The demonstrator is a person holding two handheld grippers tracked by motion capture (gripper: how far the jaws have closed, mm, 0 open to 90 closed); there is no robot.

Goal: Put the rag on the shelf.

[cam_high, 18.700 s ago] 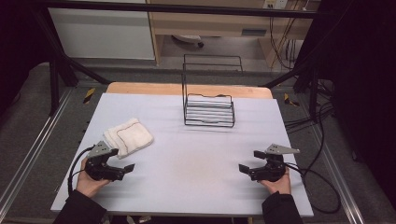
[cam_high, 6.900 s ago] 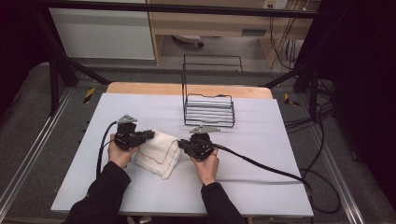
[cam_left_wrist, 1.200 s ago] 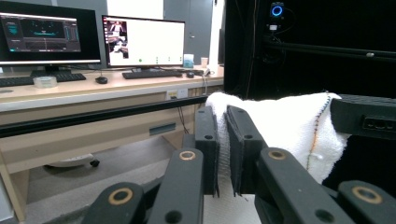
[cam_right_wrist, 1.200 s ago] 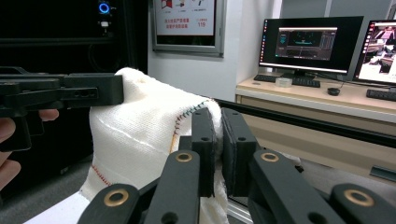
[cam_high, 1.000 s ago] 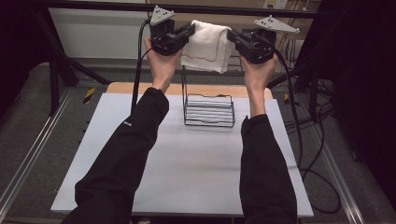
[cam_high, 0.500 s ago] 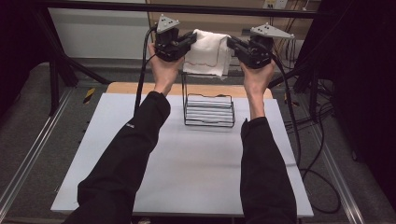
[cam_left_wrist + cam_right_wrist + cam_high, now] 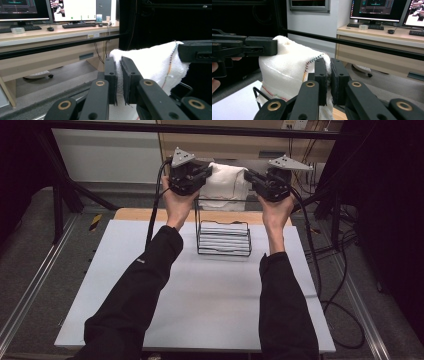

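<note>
Holding a folded white terry towel (image 7: pixel 227 184) up in the air between them, the two grippers pinch it at opposite upper corners. The left gripper (image 7: pixel 204 176) has its jaws closed almost fully on the towel's left edge; in the left gripper view the cloth is squeezed thin between the two black pads (image 7: pixel 130 75). The right gripper (image 7: pixel 251 179) does the same on the right edge, its jaws nearly shut with only a sliver of fabric between them, as the right gripper view shows. A coloured stitched hem (image 7: pixel 312 61) runs down the towel near that grip.

Gripping both top corners appears to keep the towel spread and hanging flat, so its lower edge can drop straight down instead of bunching. It hangs above the far side of the black wire rack (image 7: pixel 223 237), which stands on the white tabletop (image 7: pixel 200 300) toward the far edge, centred between the person's forearms. The rack's tall back frame rises behind its low basket, and the towel's lower edge sits just at that frame's top bar; whether cloth and wire touch cannot be told.

Judging by this arrangement, the work in hand is draping the towel over the rack, and the towel seems lined up with it for that purpose.
</note>
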